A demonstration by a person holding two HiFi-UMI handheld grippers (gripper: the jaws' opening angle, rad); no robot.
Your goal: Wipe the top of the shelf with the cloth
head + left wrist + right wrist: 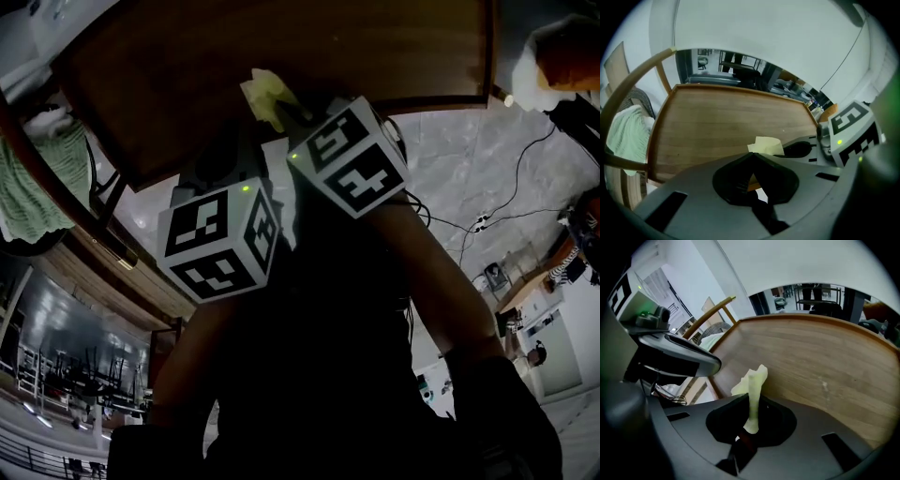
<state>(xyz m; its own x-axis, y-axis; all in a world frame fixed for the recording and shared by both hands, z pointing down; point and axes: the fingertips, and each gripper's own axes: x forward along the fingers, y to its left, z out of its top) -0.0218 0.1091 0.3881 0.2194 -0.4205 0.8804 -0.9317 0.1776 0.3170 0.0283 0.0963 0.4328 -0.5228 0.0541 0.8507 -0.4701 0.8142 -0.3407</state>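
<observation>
1. The floor (487, 159) is pale grey stone with cloudy marks, and it shines a little.
2. A thin black cable (521, 185) runs over the floor to a white plug strip (481, 222).
3. The wall (764, 33) is plain white and bright.
4. A wooden chair (647, 67) with a curved back rail stands at the left.
5. A pale green towel (626, 136) hangs on the chair.
6. Far back there are dark glass panes (740, 70), with desks and chairs behind them.

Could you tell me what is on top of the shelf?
Only bare wood shows on the shelf. The right gripper holds the cloth by its near edge; what lies beneath them is hidden.
</observation>
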